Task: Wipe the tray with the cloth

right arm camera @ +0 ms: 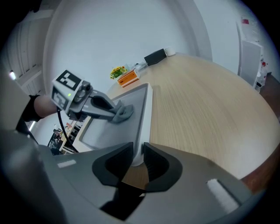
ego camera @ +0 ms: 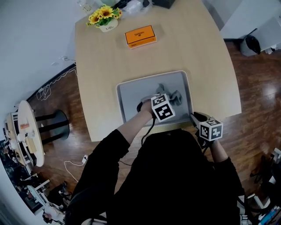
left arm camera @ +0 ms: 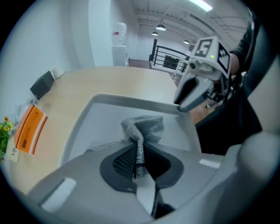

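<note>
A grey tray (ego camera: 131, 94) lies on the wooden table near its front edge. A grey cloth (ego camera: 170, 93) lies bunched on the tray's right half. My left gripper (ego camera: 168, 96) points steeply down at it and is shut on the cloth (left arm camera: 142, 127), a fold of which stands pinched between the jaws of the left gripper (left arm camera: 138, 159). My right gripper (right arm camera: 138, 154) is shut on the tray's raised rim (right arm camera: 146, 109) at the near right corner. In the head view the right gripper (ego camera: 194, 117) sits at that corner.
An orange box (ego camera: 140, 35) and a small pot of sunflowers (ego camera: 105, 17) stand at the table's far side, with a black object (ego camera: 163, 3) at the far edge. The table's front edge runs just under the tray. A small round table (ego camera: 28, 132) stands on the floor to the left.
</note>
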`<state>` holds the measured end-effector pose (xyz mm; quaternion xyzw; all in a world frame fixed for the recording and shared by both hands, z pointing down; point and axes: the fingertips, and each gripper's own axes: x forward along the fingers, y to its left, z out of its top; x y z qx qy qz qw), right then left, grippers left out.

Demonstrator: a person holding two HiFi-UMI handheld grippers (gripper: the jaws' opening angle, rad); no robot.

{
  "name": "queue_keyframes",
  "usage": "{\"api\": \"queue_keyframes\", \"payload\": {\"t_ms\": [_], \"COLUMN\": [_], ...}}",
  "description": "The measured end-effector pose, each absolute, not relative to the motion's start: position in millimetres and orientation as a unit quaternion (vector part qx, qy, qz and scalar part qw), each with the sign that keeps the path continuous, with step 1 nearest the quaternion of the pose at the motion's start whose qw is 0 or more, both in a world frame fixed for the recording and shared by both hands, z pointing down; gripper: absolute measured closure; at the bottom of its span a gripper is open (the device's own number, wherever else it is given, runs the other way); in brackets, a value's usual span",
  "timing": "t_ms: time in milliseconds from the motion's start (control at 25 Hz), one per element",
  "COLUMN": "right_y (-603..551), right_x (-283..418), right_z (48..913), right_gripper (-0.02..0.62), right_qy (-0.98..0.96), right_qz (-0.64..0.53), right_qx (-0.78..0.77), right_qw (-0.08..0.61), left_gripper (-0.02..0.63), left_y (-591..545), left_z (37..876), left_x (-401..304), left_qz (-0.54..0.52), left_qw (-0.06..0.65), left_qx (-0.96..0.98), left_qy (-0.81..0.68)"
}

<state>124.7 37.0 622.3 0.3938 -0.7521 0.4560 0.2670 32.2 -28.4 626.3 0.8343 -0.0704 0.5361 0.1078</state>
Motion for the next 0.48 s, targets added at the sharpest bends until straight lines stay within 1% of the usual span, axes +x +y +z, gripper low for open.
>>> {"api": "queue_keyframes", "payload": {"t_ms": [240, 480], "right_y": [35.3, 35.2], "right_x": [125.6, 129.0], "right_z": [621.6, 620.7], "right_gripper": [0.515, 0.514], "right_qy": [-0.757, -0.757], "right_qz": [0.461, 0.467], "right_qx": [0.386, 0.380], "right_qw": [0.256, 0.252], "left_gripper": [0.598, 0.598], "left_y": [-132.2, -134.7], "left_z": [624.4, 620.9], "left_x": [17.8, 20.7], "left_qz": [0.556, 0.539], "left_qw": [0.073, 0.104], "left_qx": [0.816, 0.817], "left_qy": [-0.141, -0.177]}}
